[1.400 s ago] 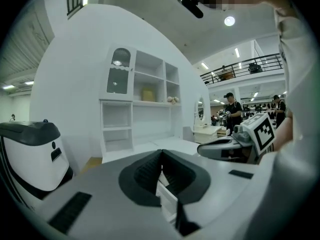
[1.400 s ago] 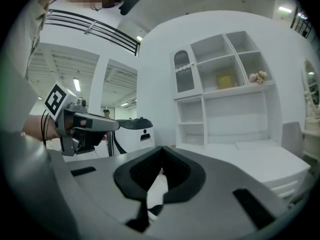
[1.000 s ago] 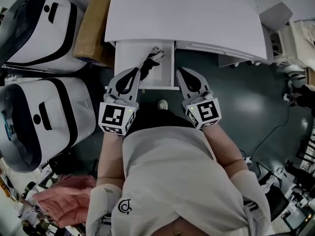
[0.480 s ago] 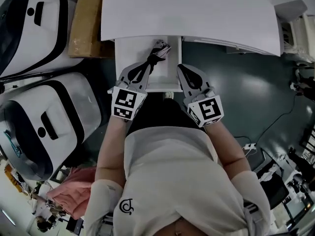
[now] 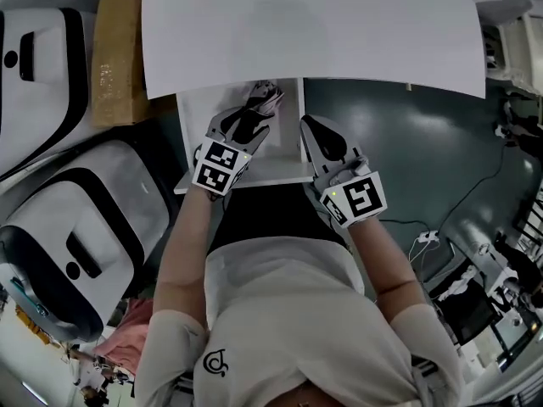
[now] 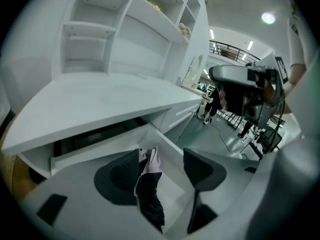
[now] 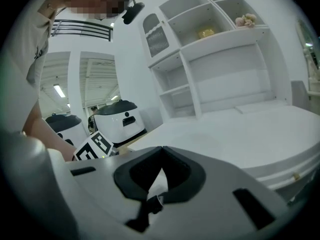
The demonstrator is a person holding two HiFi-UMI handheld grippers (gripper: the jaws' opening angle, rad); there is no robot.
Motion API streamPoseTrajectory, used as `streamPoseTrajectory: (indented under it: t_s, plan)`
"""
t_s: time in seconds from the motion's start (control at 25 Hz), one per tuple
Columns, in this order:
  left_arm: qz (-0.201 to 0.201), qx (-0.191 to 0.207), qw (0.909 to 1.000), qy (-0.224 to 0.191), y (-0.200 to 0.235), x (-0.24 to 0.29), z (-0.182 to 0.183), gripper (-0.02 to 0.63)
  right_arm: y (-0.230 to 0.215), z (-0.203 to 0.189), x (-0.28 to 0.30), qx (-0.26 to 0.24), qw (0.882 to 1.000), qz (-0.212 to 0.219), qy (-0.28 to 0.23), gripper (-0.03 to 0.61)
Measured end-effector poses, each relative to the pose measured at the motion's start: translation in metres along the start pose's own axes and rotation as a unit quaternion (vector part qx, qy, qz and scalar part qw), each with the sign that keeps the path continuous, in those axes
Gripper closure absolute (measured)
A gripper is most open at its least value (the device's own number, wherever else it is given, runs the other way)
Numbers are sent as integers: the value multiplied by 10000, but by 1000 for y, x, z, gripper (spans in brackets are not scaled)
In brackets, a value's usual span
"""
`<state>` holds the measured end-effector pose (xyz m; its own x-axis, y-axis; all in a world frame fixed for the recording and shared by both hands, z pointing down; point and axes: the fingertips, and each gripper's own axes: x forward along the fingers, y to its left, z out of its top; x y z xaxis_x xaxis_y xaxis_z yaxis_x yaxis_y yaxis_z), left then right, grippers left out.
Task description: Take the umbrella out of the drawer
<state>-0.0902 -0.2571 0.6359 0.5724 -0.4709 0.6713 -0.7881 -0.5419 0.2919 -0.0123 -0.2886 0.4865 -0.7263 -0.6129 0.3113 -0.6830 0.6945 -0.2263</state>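
Observation:
The umbrella, folded, black with a pale pink end, lies in the open white drawer under the desk top. My left gripper reaches down into the drawer right over it. In the left gripper view its jaws are opening, and the umbrella lies between them, close to the left pad, with neither pad pressing on it. My right gripper hovers at the drawer's right wall, its jaws shut with the tips touching and nothing held.
The white desk top overhangs the drawer's back. Two white-and-black machines and a cardboard box crowd the left. Cables lie on the dark floor at the right. Open shelves rise above the desk.
My left gripper has dropped from above the drawer's front down into the drawer, and its jaws have gone from shut to open around the umbrella. My right gripper has edged forward and lower.

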Motion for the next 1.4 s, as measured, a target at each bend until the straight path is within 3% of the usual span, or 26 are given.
streamPoseTrajectory:
  t_s: [0.28, 0.64, 0.84, 1.08, 1.4]
  plan:
    - [-222, -243, 9965, 770, 17, 61, -34, 232, -36, -13, 11, 108, 9993, -332, 141, 571]
    - [48, 67, 9828, 1847, 33, 116, -87, 186, -54, -28, 13, 151, 9977, -645, 159, 572]
    - [404, -38, 9824, 1824, 42, 131, -96, 185, -55, -23, 8, 35, 9969, -776, -75, 572]
    - [955, 217, 9789, 1794, 55, 137, -98, 190, -56, -27, 11, 4, 9973, -722, -127, 572]
    - [1182, 190, 9756, 1842, 62, 135, -94, 292, -52, -25, 13, -156, 9980, -588, -180, 572]
